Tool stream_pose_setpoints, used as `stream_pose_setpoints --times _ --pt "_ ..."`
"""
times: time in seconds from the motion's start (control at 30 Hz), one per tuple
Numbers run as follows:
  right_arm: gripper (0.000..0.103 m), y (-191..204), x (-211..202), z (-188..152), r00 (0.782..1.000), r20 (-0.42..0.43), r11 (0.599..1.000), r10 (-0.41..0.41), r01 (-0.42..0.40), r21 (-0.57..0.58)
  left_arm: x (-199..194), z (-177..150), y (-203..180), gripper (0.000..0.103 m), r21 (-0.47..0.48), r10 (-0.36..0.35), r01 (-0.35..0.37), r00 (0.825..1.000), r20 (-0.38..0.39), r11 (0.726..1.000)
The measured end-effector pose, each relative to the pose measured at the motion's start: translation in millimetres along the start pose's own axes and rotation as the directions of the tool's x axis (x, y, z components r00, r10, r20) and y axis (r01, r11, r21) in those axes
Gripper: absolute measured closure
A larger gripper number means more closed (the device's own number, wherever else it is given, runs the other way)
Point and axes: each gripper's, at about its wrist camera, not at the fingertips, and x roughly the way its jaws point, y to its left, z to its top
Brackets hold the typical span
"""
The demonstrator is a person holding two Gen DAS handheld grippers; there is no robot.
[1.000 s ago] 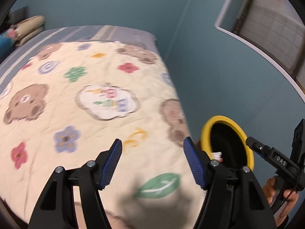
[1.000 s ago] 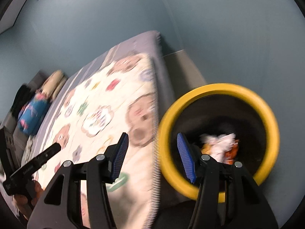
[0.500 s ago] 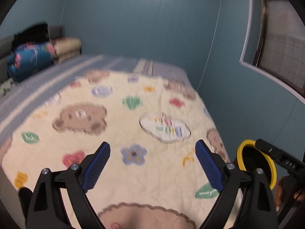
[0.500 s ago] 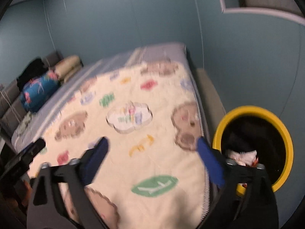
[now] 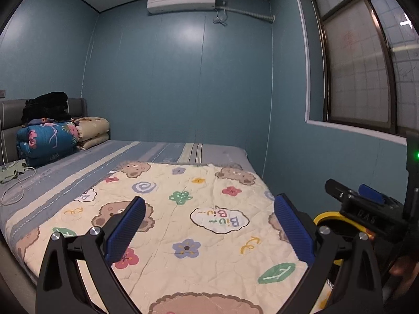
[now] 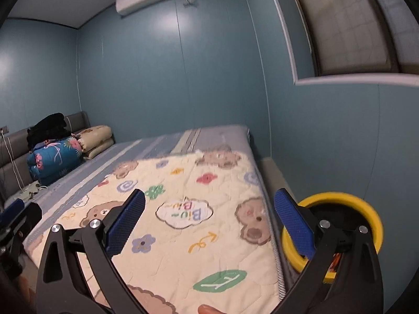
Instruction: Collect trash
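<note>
Yellow-rimmed trash bin (image 6: 366,204) at 4 o'clock beside bed (image 5: 162,154), kept close for drops. Left gripper (image 5: 209,231), right gripper (image 6: 209,225): jaws just opened wide, nothing between. Quilt (image 6: 209,183) bare of trash.

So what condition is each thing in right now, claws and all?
left gripper: open, holding nothing.
right gripper: open, holding nothing.
yellow bin: upright beside the bed, lidless.
cartoon quilt: spread flat.
blue bedding bundle: rolled up by the headboard.
window: looks shut.
</note>
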Motion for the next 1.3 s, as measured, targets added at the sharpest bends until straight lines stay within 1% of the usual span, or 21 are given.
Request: stream_pose_setpoints --times 0.13,0.23,0.37,0.6,1.3 --pt "0.008 3.5 -18.6 -1.8 0.998 0.056 1.0 -0.01 0.01 -0.013 -7.4 -3.0 2.6 0.008 -0.045 -0.005 0.005 1.0 0.002 0.999" --pt "0.008 4.0 -24.7 -4.3 0.997 0.078 1.0 -0.02 0.022 -0.018 -9.7 -5.4 3.3 0.008 -0.054 0.004 -0.004 1.0 0.003 0.999" --pt "0.008 1.8 -22.5 -7.0 0.997 0.063 0.999 -0.035 0.036 -0.017 -9.0 -7.9 4.7 0.008 -0.061 0.003 -0.003 1.0 -0.009 0.998" --pt "0.008 -2.8 -16.2 -10.8 0.998 0.047 0.999 -0.047 0.047 -0.008 -11.9 -8.9 7.9 0.008 -0.073 -0.003 0.003 1.0 -0.006 0.997" --pt "0.008 -4.3 -10.8 -14.7 0.998 0.025 0.999 -0.051 0.051 0.0 -10.3 -10.1 8.3 0.008 -0.076 -0.014 0.013 1.0 -0.01 0.997"
